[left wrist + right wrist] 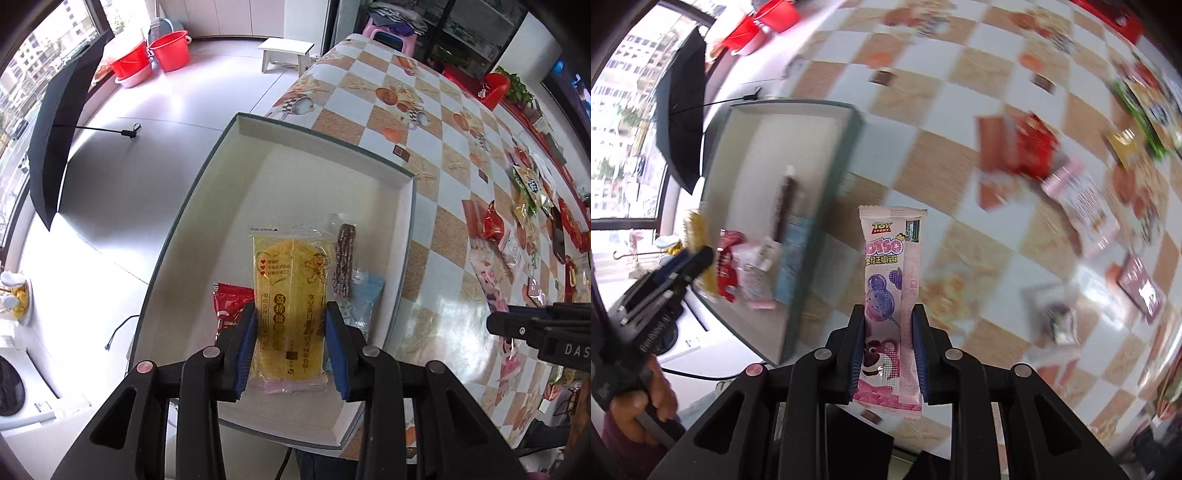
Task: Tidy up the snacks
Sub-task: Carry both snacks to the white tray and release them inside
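Checkered counter (960, 155) spreads below; my right tongs (888, 354) clamp a pink Toy Story wrapper (890, 295) lengthwise, white tray (827, 155) lying leftward (close by). Left tongs (291, 347) grip the yellow cracker packet (290, 295) over it.

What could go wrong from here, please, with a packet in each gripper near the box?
The box overhangs the table edge, so pressing down while loading might tip it. The left gripper holds the yellow packet over snacks already inside; dropped there, it could pile up. The right gripper pinches only the pink packet's lower end, so it may swing or slip.
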A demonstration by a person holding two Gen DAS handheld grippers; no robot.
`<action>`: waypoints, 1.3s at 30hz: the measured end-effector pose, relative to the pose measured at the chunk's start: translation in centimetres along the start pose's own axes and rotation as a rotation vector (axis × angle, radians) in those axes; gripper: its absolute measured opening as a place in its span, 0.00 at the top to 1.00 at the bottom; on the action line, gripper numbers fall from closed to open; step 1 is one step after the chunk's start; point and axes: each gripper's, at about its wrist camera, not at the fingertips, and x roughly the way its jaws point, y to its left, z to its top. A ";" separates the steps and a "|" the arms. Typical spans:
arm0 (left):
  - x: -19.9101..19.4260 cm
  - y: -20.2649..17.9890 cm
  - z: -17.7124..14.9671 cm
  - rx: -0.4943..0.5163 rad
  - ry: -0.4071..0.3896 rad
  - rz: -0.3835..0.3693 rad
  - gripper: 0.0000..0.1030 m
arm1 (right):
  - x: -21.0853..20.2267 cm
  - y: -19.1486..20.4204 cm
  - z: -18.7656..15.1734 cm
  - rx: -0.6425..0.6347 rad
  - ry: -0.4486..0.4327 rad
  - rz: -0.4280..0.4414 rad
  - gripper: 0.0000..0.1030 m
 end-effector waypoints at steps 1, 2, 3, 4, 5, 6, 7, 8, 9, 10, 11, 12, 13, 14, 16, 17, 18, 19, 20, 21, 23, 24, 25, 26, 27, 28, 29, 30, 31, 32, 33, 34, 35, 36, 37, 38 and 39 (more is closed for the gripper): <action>0.2 0.4 -0.1 -0.008 0.006 0.000 0.62 | 0.2 1.1 0.6 -0.014 0.002 0.004 0.75; 0.3 0.6 -0.2 -0.013 0.009 0.000 0.62 | 0.3 2.0 1.0 -0.029 0.005 0.008 0.75; 0.5 0.8 -0.2 -0.018 0.012 -0.001 0.62 | 0.5 3.1 1.4 -0.044 0.009 0.011 0.75; 0.6 1.1 -0.2 -0.023 0.014 -0.002 0.62 | 0.5 4.2 1.8 -0.058 0.011 0.013 0.75; 0.7 1.2 -0.2 -0.027 0.015 -0.002 0.62 | 0.9 5.1 2.2 -0.069 0.014 0.016 0.75; 0.8 1.4 -0.2 -0.031 0.018 -0.004 0.62 | 0.7 5.7 2.5 -0.082 0.018 0.021 0.75; 0.9 1.6 -0.1 -0.034 0.020 -0.004 0.62 | 1.0 6.6 2.8 -0.090 0.020 0.024 0.75; 1.0 1.7 -0.1 -0.035 0.021 -0.003 0.62 | 1.2 7.4 3.2 -0.096 0.021 0.026 0.75; 1.0 1.8 -0.1 -0.034 0.022 -0.003 0.62 | 1.4 8.4 3.6 -0.102 0.019 0.029 0.75; 1.1 1.8 -0.1 -0.030 0.024 -0.004 0.62 | 1.6 8.9 3.9 -0.105 0.018 0.034 0.75; 1.1 1.8 -0.1 -0.026 0.026 -0.005 0.62 | 1.6 9.4 4.2 -0.105 0.016 0.043 0.75; 1.2 1.8 -0.1 -0.021 0.030 -0.005 0.62 | 1.4 9.8 4.5 -0.105 0.014 0.054 0.75; 1.2 1.7 -0.2 -0.016 0.034 -0.005 0.62 | 1.4 10.2 4.6 -0.104 0.014 0.070 0.70; 1.2 1.7 -0.3 -0.014 0.035 -0.001 0.61 | 1.6 10.4 4.8 -0.102 0.018 0.085 0.67; 1.3 1.4 -0.5 -0.003 0.043 0.007 0.55 | 1.6 10.4 4.9 -0.097 0.022 0.096 0.26; 1.3 1.3 -0.6 0.000 0.046 0.012 0.45 | 1.8 10.5 4.9 -0.096 0.018 0.092 0.17; 1.3 1.2 -0.6 0.002 0.046 0.018 0.34 | 1.6 10.2 4.7 -0.098 0.006 0.081 0.13; 1.2 1.0 -0.8 0.002 0.041 0.021 0.31 | 1.5 9.9 4.5 -0.101 0.001 0.065 0.13; 1.2 0.9 -0.7 0.003 0.041 0.019 0.28 | 1.7 9.5 4.3 -0.098 0.012 0.051 0.13; 1.3 0.6 -0.7 0.007 0.045 0.014 0.27 | 1.8 9.0 4.3 -0.089 0.021 0.046 0.13; 1.4 0.1 -0.7 0.020 0.060 0.014 0.26 | 1.8 7.4 4.0 -0.057 0.033 0.037 0.13; 1.5 -0.3 -0.8 0.027 0.064 0.014 0.24 | 1.9 6.4 3.7 -0.031 0.038 0.029 0.13; 1.5 -0.6 -0.8 0.033 0.067 0.014 0.24 | 2.0 5.4 3.4 -0.008 0.043 0.020 0.13; 1.5 -0.9 -0.8 0.040 0.069 0.013 0.24 | 2.1 4.6 3.2 0.013 0.046 0.012 0.13; 1.5 -1.3 -0.8 0.047 0.071 0.012 0.24 | 2.3 3.5 2.9 0.039 0.052 0.003 0.13; 1.5 -1.7 -0.8 0.057 0.073 0.012 0.24 | 2.4 2.6 2.6 0.057 0.056 -0.003 0.13; 1.5 -2.0 -0.8 0.063 0.075 0.012 0.24 | 2.5 1.4 2.1 0.079 0.060 -0.011 0.13; 1.5 -2.3 -0.8 0.070 0.077 0.012 0.24 | 2.5 0.6 1.7 0.099 0.064 -0.018 0.13; 1.5 -2.7 -0.8 0.079 0.080 0.008 0.24 | 2.6 -0.2 1.4 0.114 0.069 -0.024 0.01; 1.5 -3.1 -0.8 0.087 0.084 0.008 0.24 | 2.7 -1.2 0.9 0.134 0.074 -0.032 0.00; 1.5 -3.5 -0.8 0.095 0.086 0.008 0.23 | 2.7 -2.3 0.3 0.157 0.074 -0.037 0.00; 1.5 -3.9 -0.8 0.104 0.087 0.008 0.23 | 2.7 -3.1 -0.1 0.173 0.075 -0.041 0.00; 1.5 -4.2 -0.8 0.112 0.088 0.008 0.23 | 2.7 -4.1 -0.7 0.195 0.080 -0.042 0.00; 1.4 -4.6 -0.9 0.123 0.089 0.008 0.23 | 2.7 -4.9 -1.3 0.211 0.083 -0.044 0.00; 1.4 -5.0 -0.9 0.134 0.092 0.009 0.23 | 2.7 -5.7 -1.8 0.229 0.086 -0.050 0.00; 1.4 -5.4 -0.9 0.143 0.094 0.010 0.23 | 2.8 -6.5 -2.3 0.245 0.090 -0.054 0.00; 1.4 -5.8 -0.9 0.154 0.096 0.012 0.23 | 2.9 -7.4 -3.1 0.267 0.097 -0.058 0.00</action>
